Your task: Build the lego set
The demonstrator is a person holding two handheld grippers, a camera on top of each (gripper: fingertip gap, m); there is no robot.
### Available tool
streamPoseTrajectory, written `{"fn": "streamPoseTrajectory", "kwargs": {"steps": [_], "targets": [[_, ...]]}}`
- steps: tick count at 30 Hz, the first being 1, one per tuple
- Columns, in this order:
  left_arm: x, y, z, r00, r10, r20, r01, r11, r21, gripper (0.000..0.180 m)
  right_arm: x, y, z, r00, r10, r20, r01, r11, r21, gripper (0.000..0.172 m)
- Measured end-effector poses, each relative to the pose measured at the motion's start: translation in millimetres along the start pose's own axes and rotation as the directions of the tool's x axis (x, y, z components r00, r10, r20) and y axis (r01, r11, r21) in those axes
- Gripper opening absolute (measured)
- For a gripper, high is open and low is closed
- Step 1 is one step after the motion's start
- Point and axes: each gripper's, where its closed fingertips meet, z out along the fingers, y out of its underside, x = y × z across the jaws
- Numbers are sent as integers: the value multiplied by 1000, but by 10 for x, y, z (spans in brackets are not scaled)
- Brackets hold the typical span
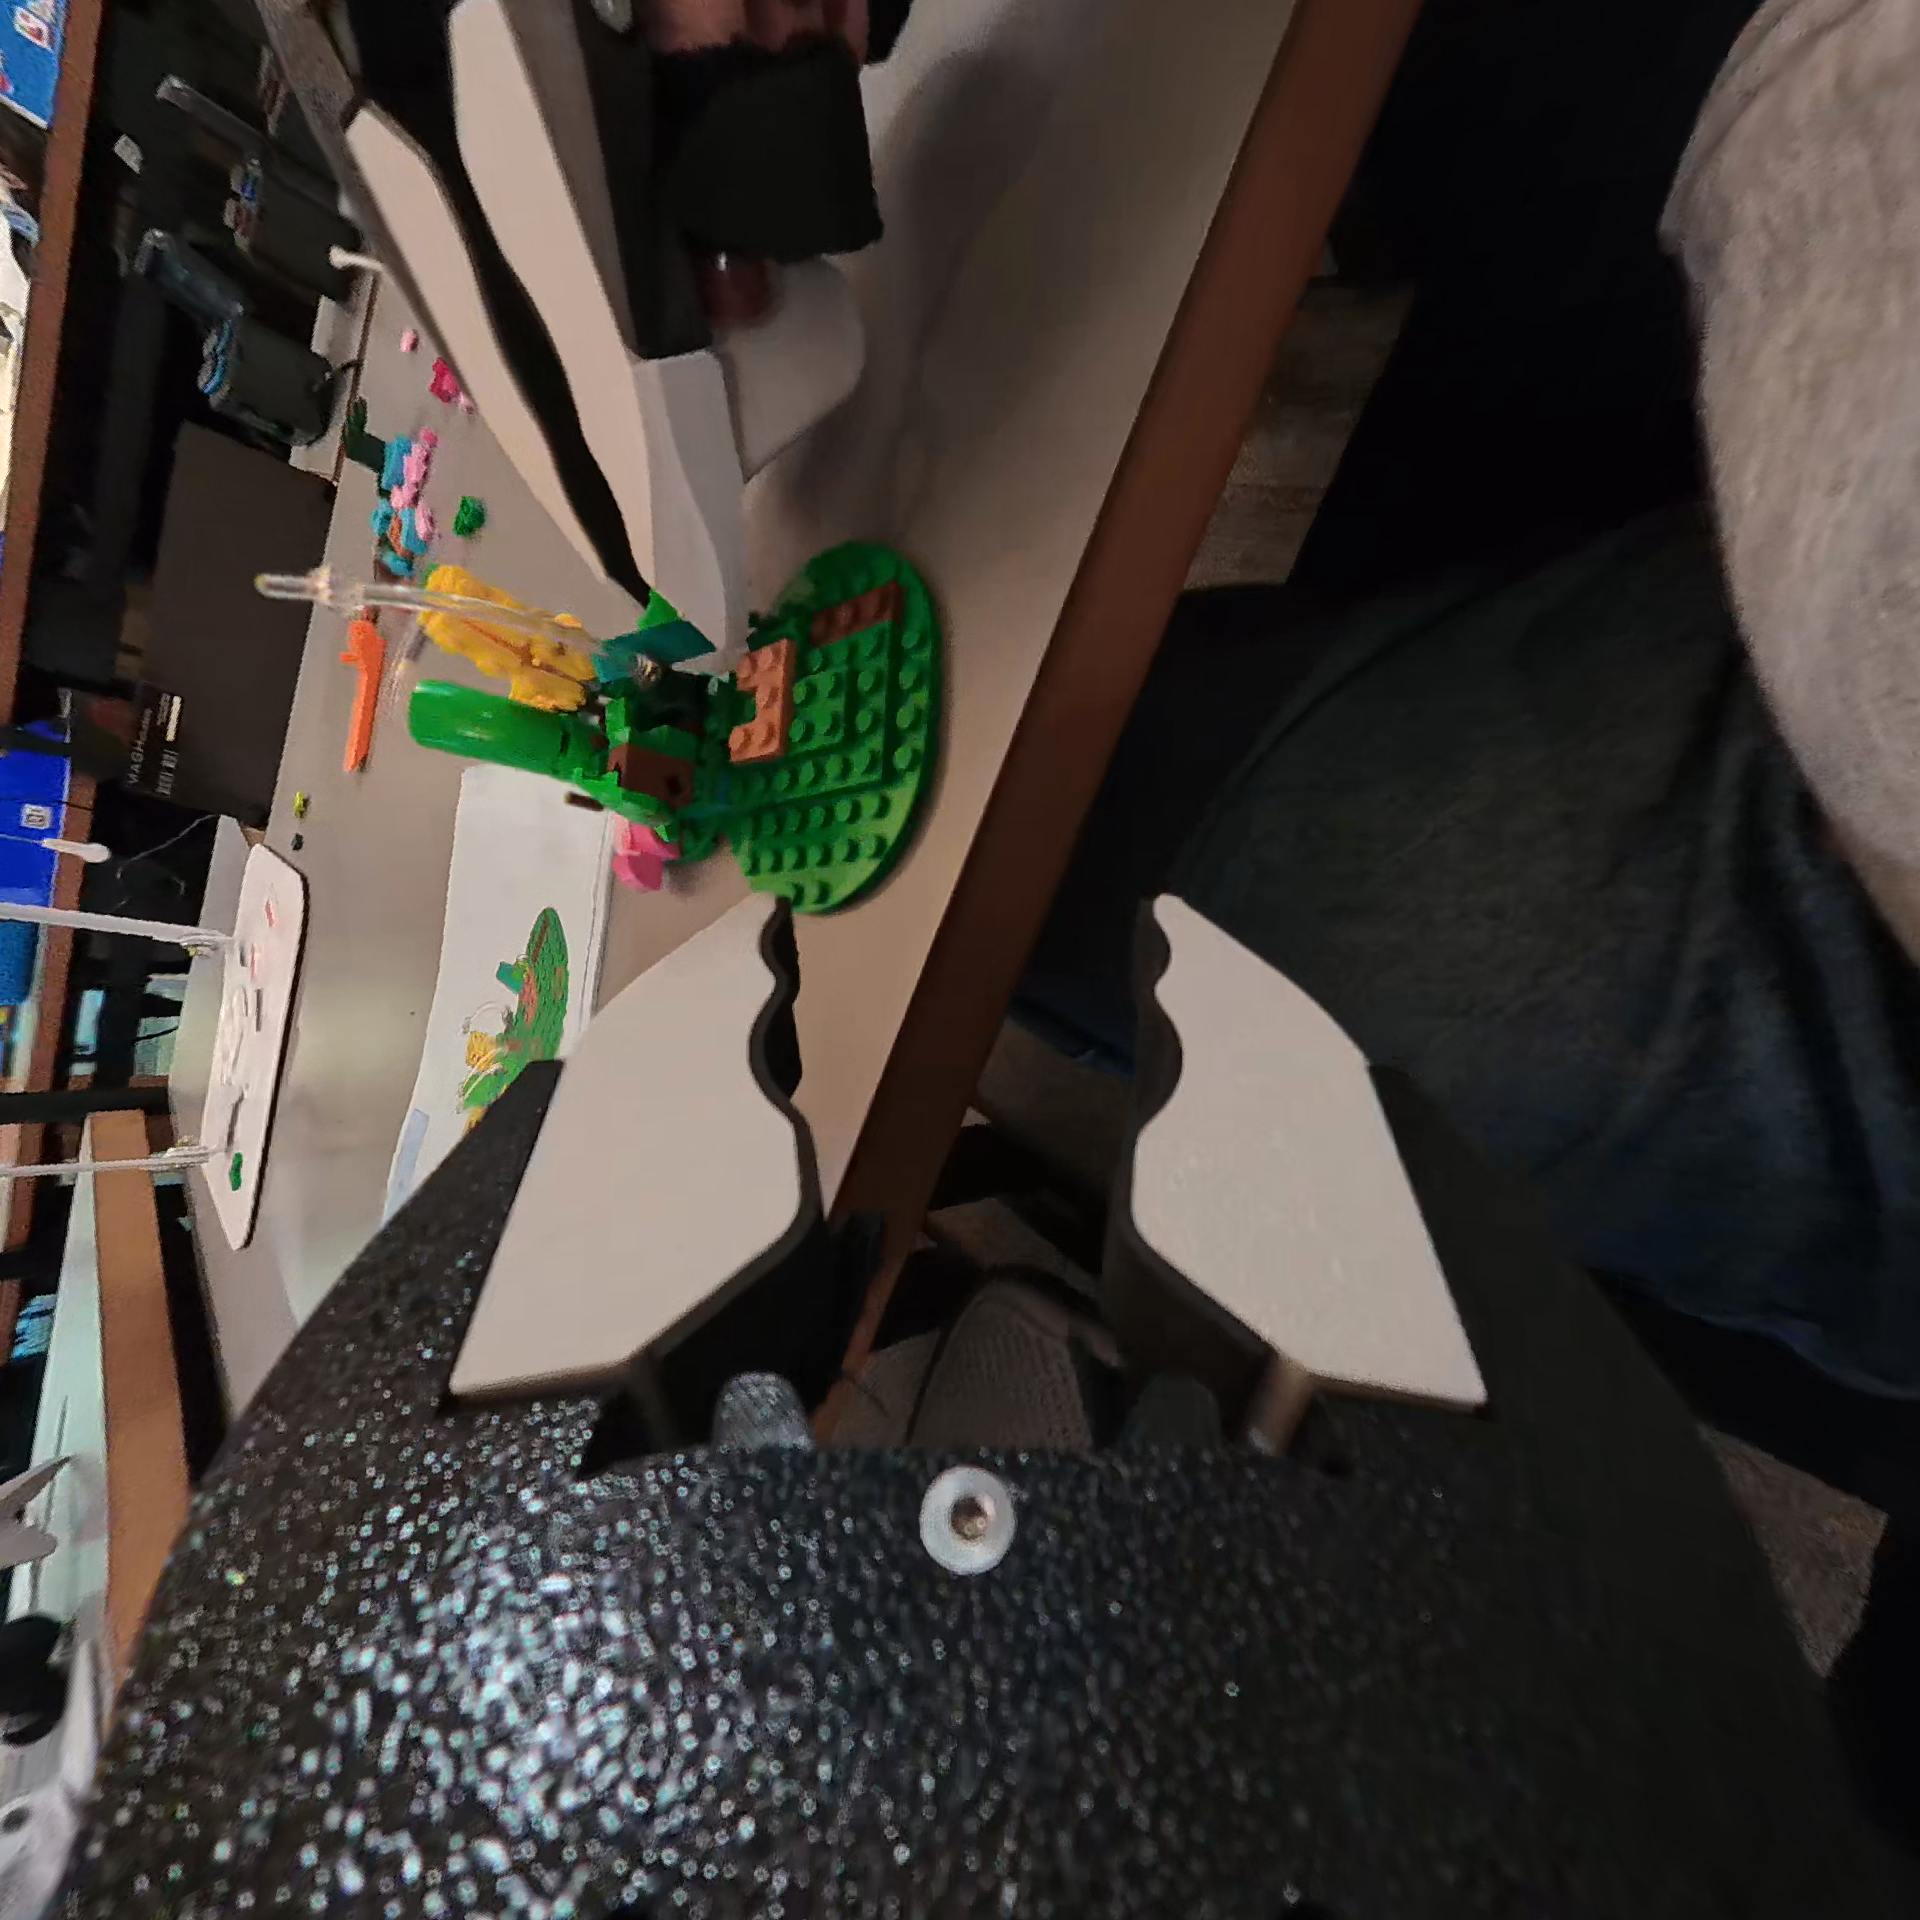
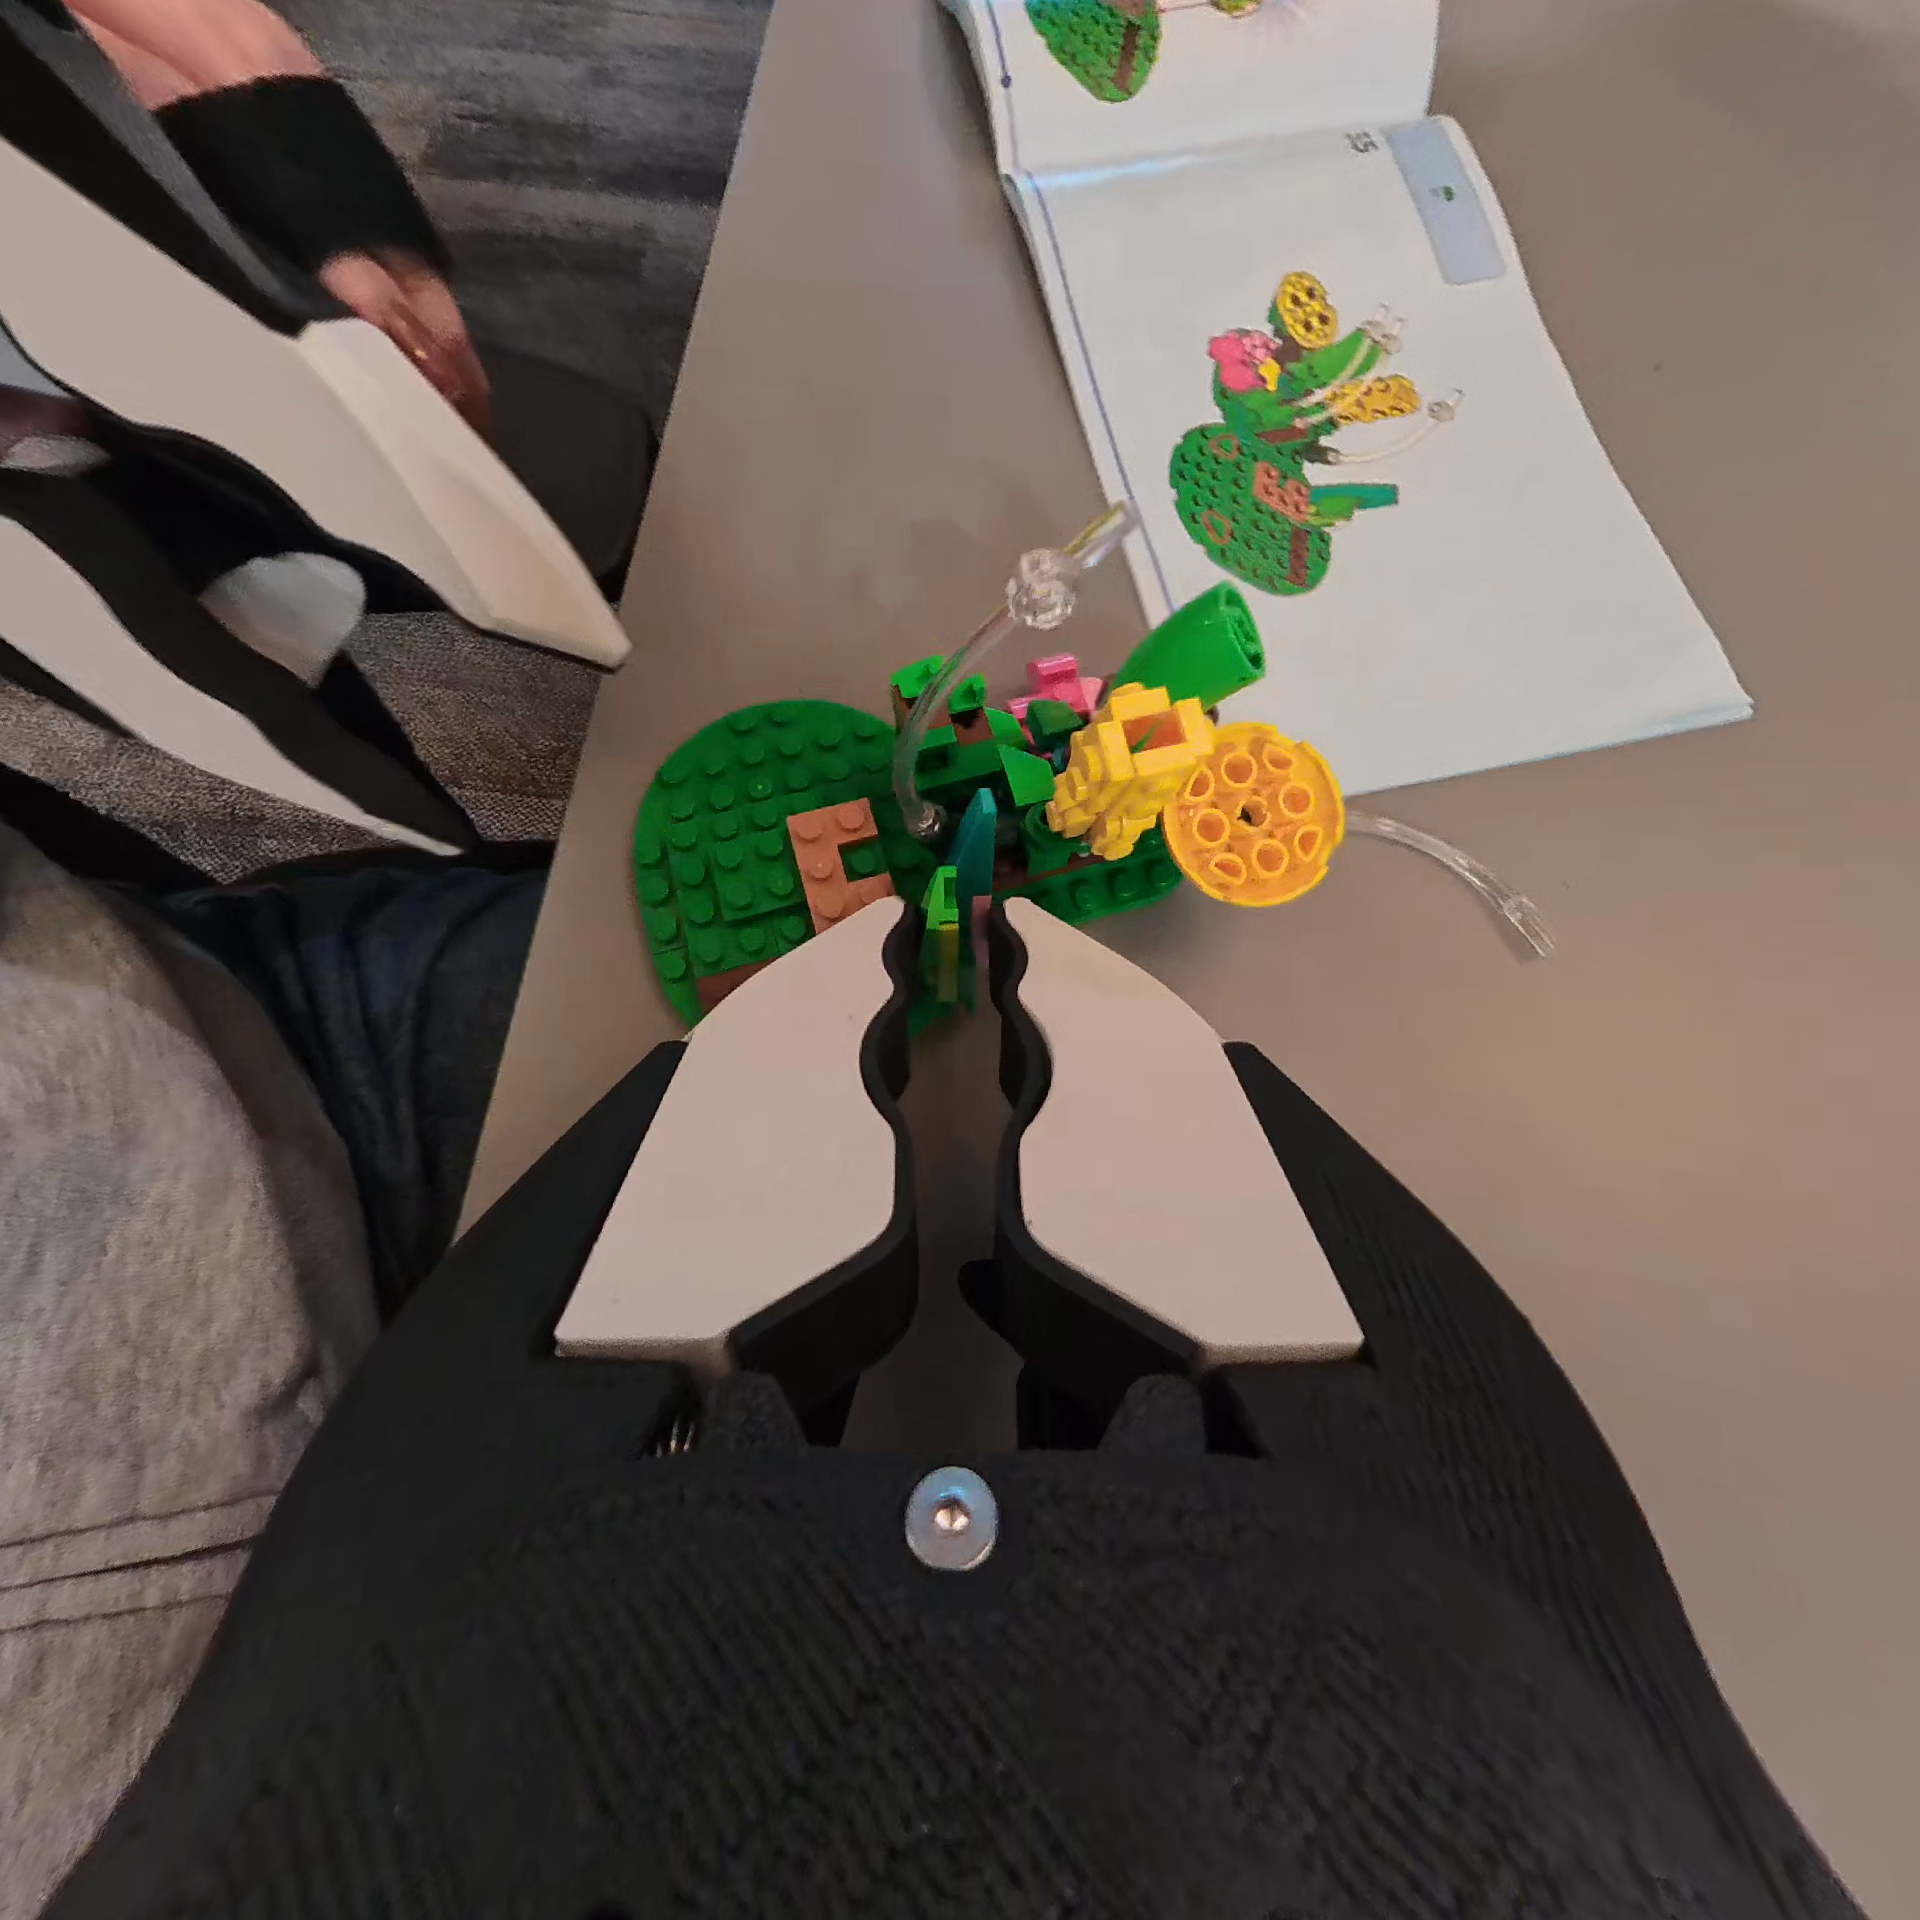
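Note:
A brick plant model stands on a round green baseplate (image 2: 727,810) near the table's edge. It has a yellow disc (image 2: 1252,816), yellow bricks, a pink flower, a green tube (image 2: 1205,644) and a clear hose (image 2: 1039,597). My right gripper (image 2: 945,935) is shut on an upright green leaf piece (image 2: 940,956) at the model's near side. In the left wrist view it (image 1: 686,613) reaches the model from above the baseplate (image 1: 862,790). My left gripper (image 1: 966,925) is open and empty just off the baseplate, straddling the table edge. It also shows at the upper left in the right wrist view (image 2: 540,748).
An open instruction booklet (image 2: 1455,582) lies beyond the model. Loose pink, blue and green bricks (image 1: 410,488), an orange piece (image 1: 362,696) and a white tray (image 1: 255,1039) lie farther along the table. The brown table edge (image 1: 1091,665) and a person's jeans leg (image 1: 1507,935) are close.

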Motion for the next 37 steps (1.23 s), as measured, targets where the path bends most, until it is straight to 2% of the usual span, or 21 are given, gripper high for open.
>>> {"fn": "streamPoseTrajectory", "kwargs": {"steps": [1,4,13,18,26,30,33,37], "targets": [[-13,36,6,1000,13,6,-13,1000,-20,63,-24,-12,15,1000,-8,12,8,1000,-1,12],[-21,78,2,998,54,12,-54,998,-40,64,-109,-39,48,998,-31,47,31,1000,-1,12],[147,-47,-5,975,214,57,-216,976,39,59,-427,-102,111,986,-36,164,32,999,25,12],[126,-80,-7,965,239,111,-246,968,52,48,-516,-121,125,981,-18,193,11,999,35,11],[42,-142,-30,946,265,186,-283,956,77,38,-399,-150,-97,963,157,221,-187,975,122,11],[5,-107,-48,935,287,209,-305,951,59,38,-322,-123,-223,959,201,201,-235,959,161,11],[-48,-174,-103,924,291,247,-320,943,89,19,-265,-71,-287,963,214,164,-243,954,177,11],[-215,-291,-167,908,280,310,-326,940,106,12,-144,41,-379,973,220,73,-228,962,147,11]]}}
